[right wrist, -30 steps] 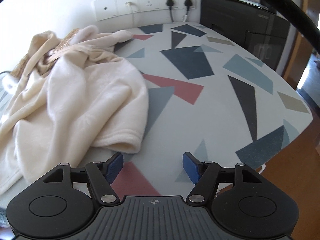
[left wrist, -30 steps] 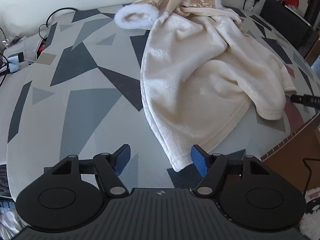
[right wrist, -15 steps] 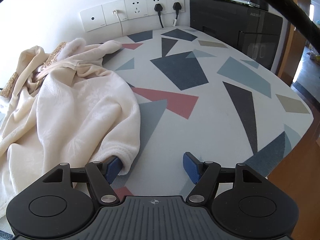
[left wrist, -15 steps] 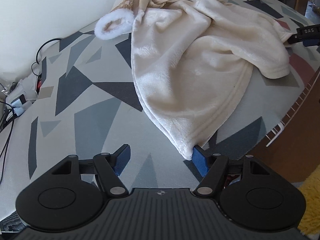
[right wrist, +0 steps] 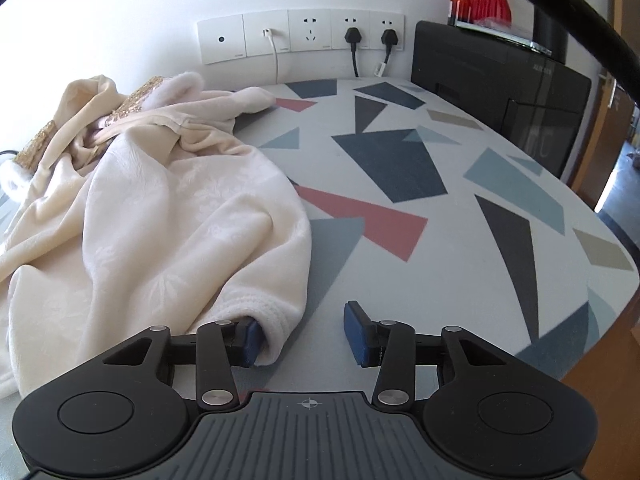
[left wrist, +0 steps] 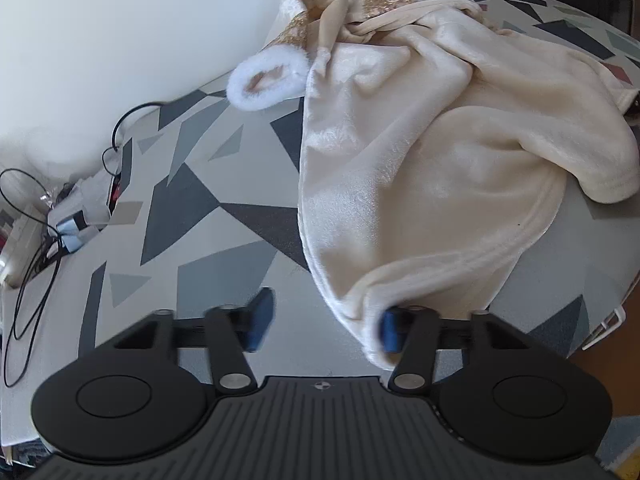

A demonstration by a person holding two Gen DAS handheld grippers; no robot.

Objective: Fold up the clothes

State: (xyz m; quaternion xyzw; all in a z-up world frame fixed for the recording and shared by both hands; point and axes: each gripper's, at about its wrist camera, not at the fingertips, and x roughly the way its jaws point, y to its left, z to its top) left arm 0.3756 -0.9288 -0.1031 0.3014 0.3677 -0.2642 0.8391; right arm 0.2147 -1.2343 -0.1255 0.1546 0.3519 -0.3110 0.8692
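Two grippers at the hem of an unfolded cream robe [left wrist: 420, 184] lying rumpled on the patterned table [left wrist: 192, 200].
Left wrist: left gripper [left wrist: 326, 324] spread, hem corner against one pad. Right wrist: right gripper [right wrist: 306, 334] spread, hem edge between the pads; folding remains.

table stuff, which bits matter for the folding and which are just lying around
For the job:
cream garment
left gripper
right gripper
patterned table

Lying about:
cables
wall sockets
black appliance
red bottle
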